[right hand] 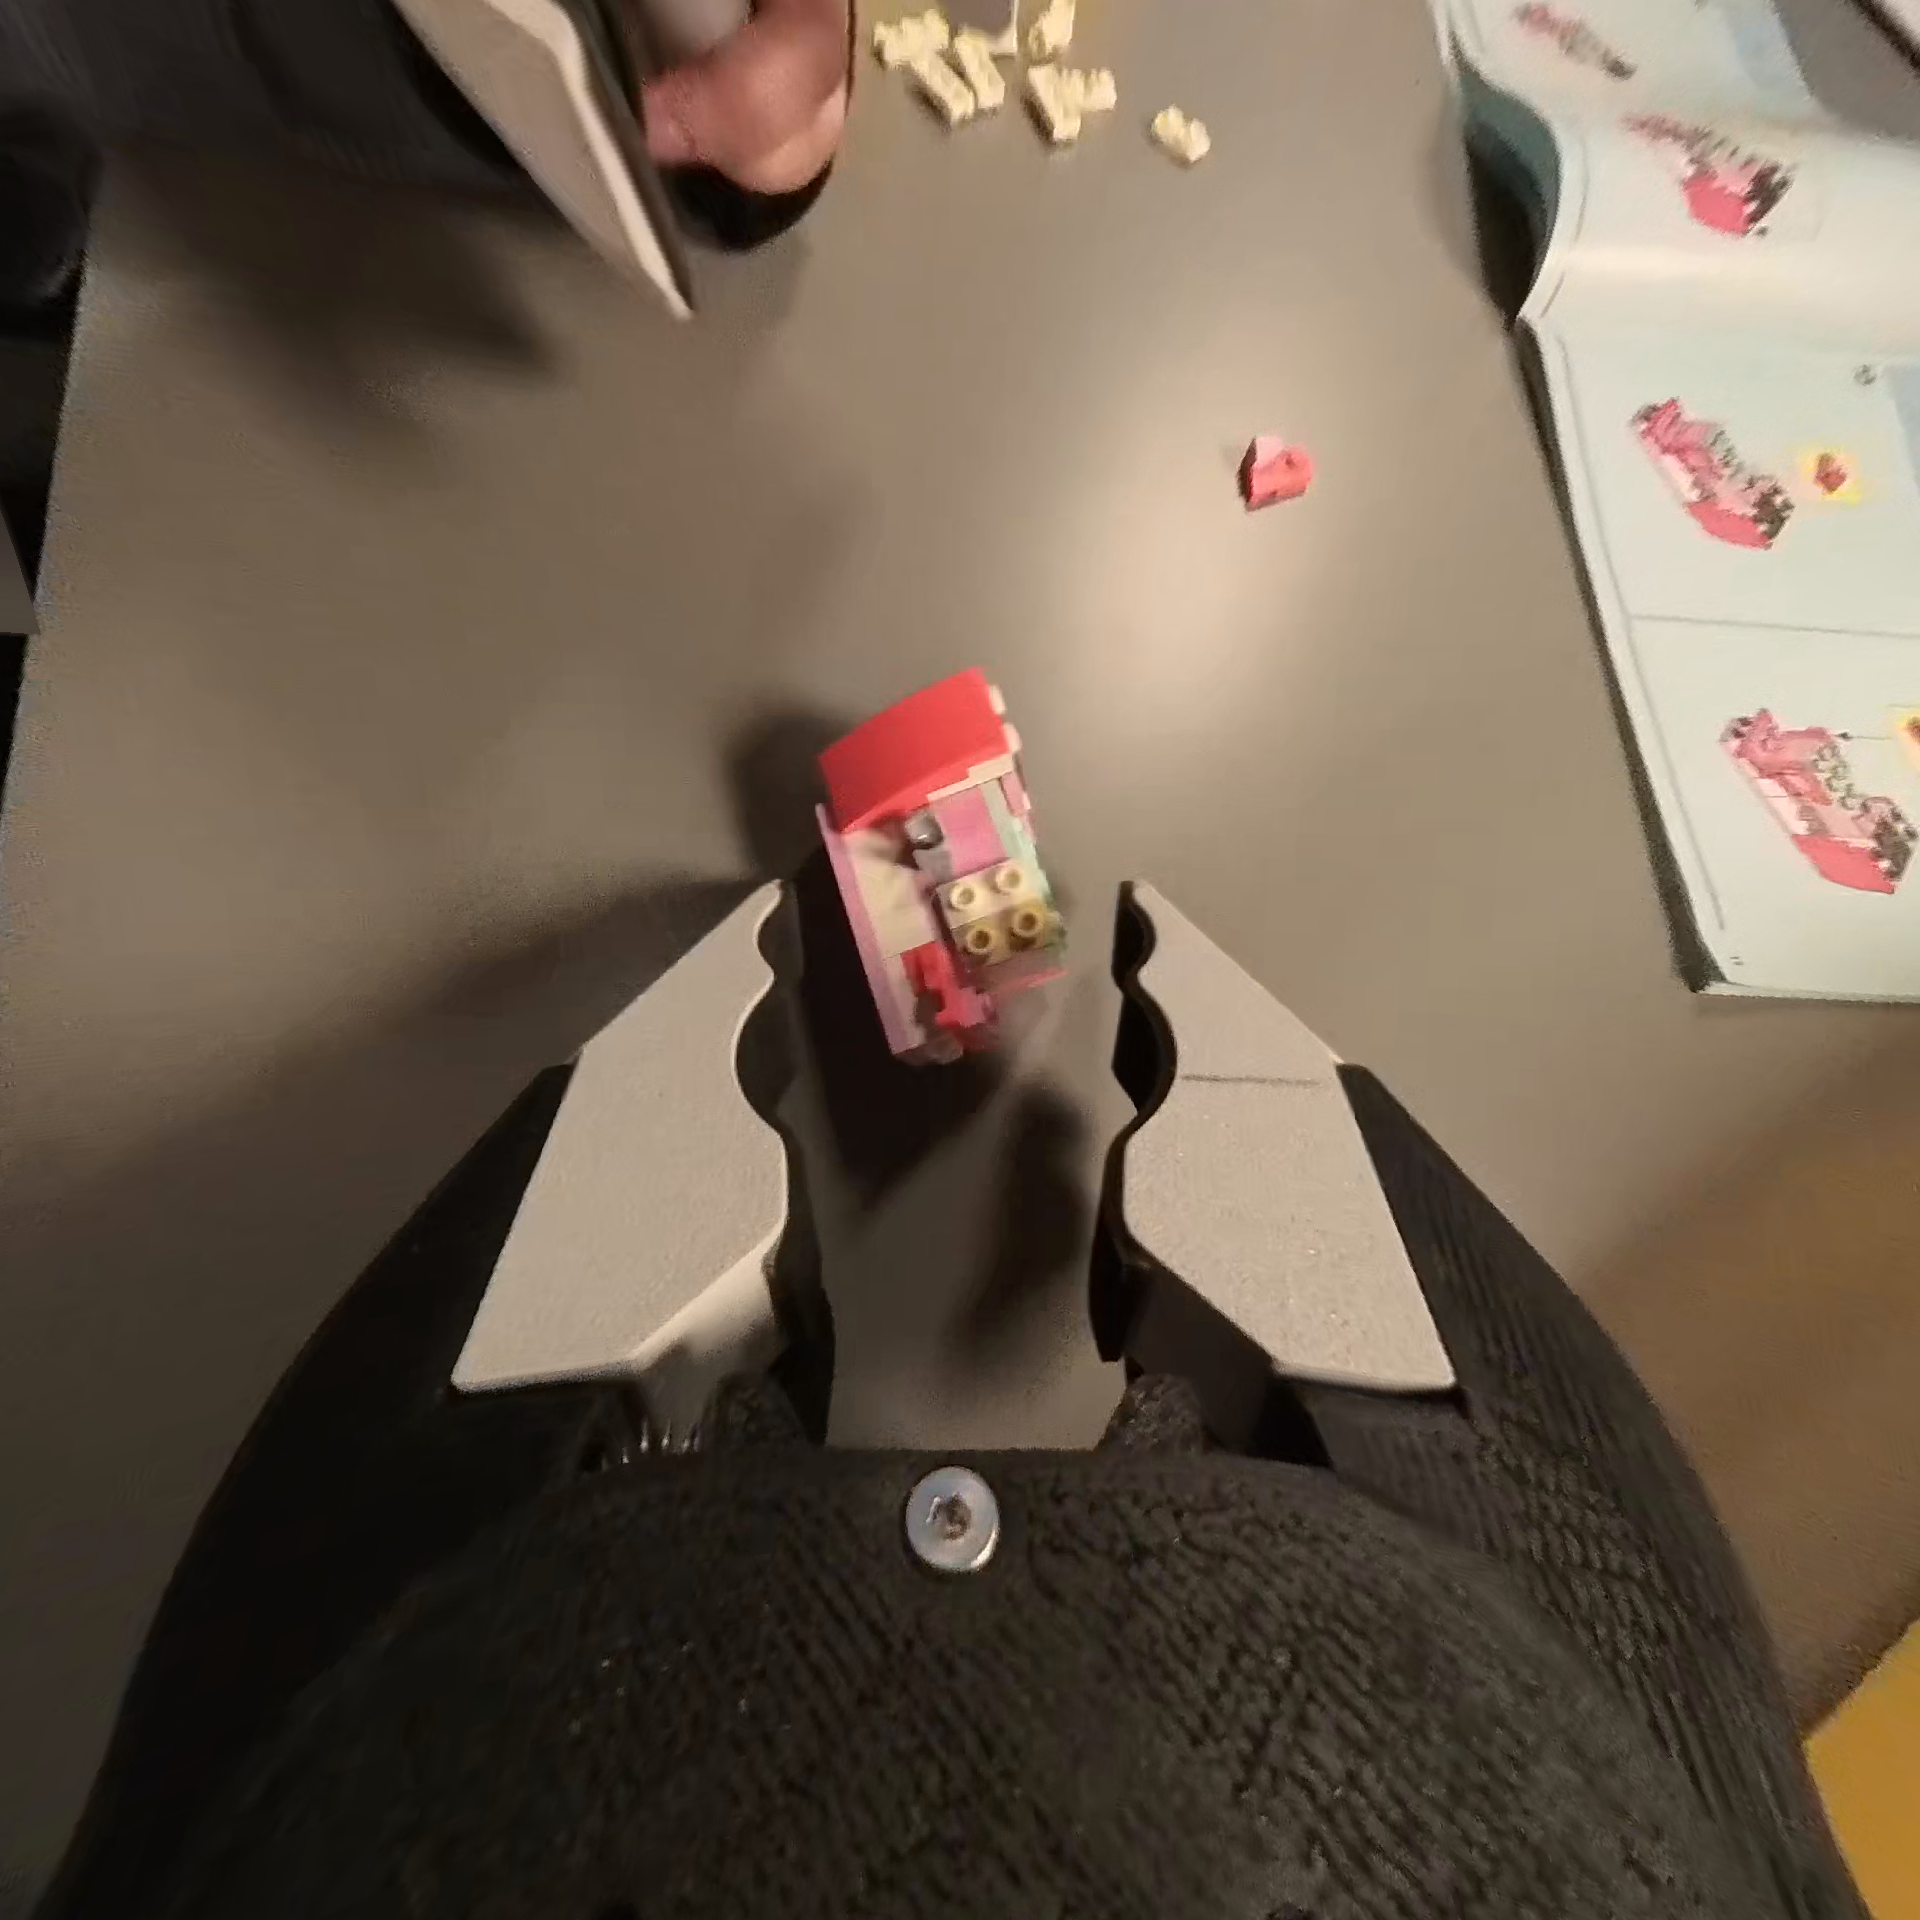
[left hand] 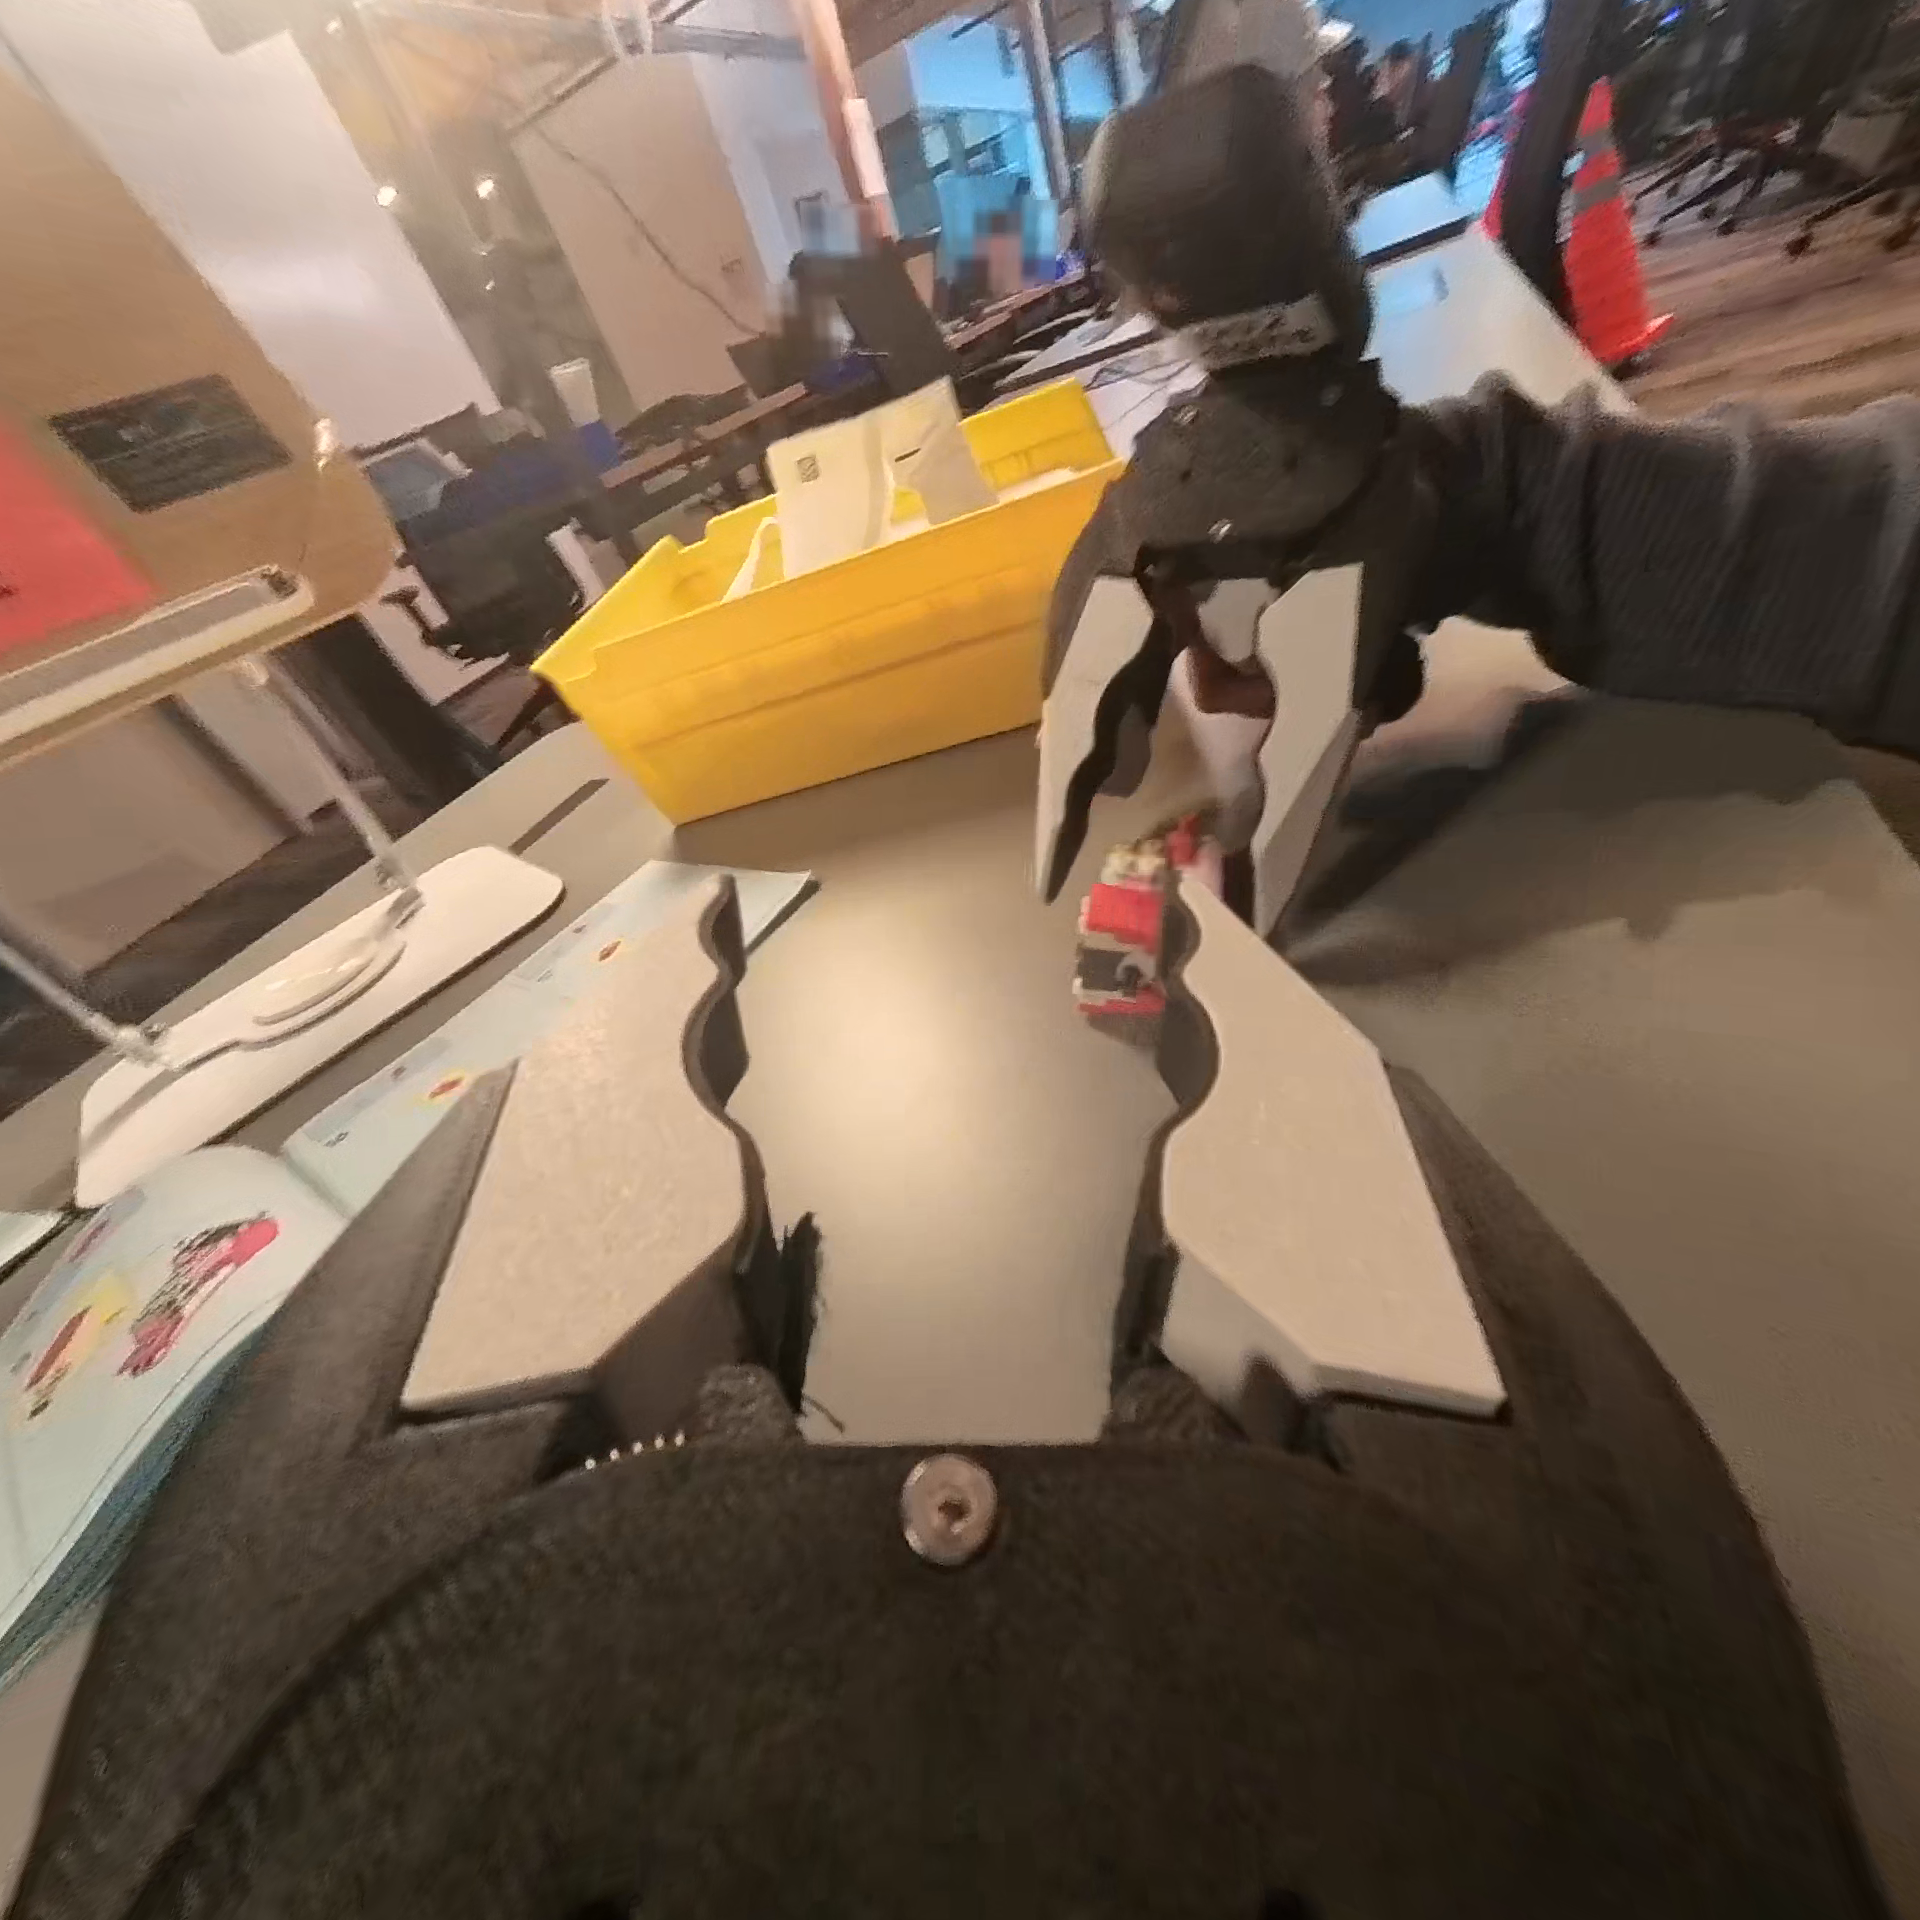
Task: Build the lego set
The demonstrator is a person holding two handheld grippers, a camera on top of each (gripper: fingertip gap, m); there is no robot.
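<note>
A small blocky model of red, pink and cream studded plastic bricks [right hand: 940,873] lies on the smooth grey desk [right hand: 416,623]. The right claw [right hand: 951,914] hangs over it, released, grey fingers clear of its sides. Beside the model the left claw [left hand: 961,914] gapes, bare. Beyond the model: cream loose bricks [right hand: 997,73], one red brick [right hand: 1276,473], a glossy pale-blue booklet [right hand: 1714,520], a yellow plastic bin [left hand: 831,644].

A yellow bin [left hand: 831,665], an orange cone [left hand: 1600,229] and a booklet [right hand: 1745,582] surround the table [right hand: 520,623].
</note>
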